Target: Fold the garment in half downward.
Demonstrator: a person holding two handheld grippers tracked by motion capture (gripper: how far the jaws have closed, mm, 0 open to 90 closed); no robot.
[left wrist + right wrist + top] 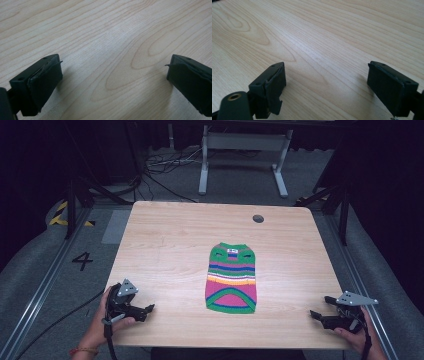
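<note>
At the lower left of the high view, the person's left hand (100,320) holds the left tongs (142,312) low over the near edge of the surface (165,235). The jaws point toward the middle of the frame. In the left gripper view the left tongs (113,72) stand wide open, one black jaw at the lower left and the other at the lower right, with bare wood grain between them and nothing gripped.

At the lower right of the high view, the right hand (357,337) holds the right tongs (322,309) by the near right corner of the surface, jaws pointing left toward the middle. A grey plate (356,298) sits on top of them. In the right gripper view the right tongs (325,77) are also spread wide and empty, over pale wood.

Between the two and farther up, just right of the frame's centre, a striped sweater (231,278) lies flat on the surface, well apart from both tongs. It has green trim, pink at the near end, and bands of orange, blue and purple across the middle; its neck end points away from the person.

Farther back, near the far edge, a small dark round hole (258,218) sits in the surface. Beyond it, grey floor (240,180) carries cables (165,165) and a white frame (245,150). A "4" (82,261) is marked on the floor at the left.
</note>
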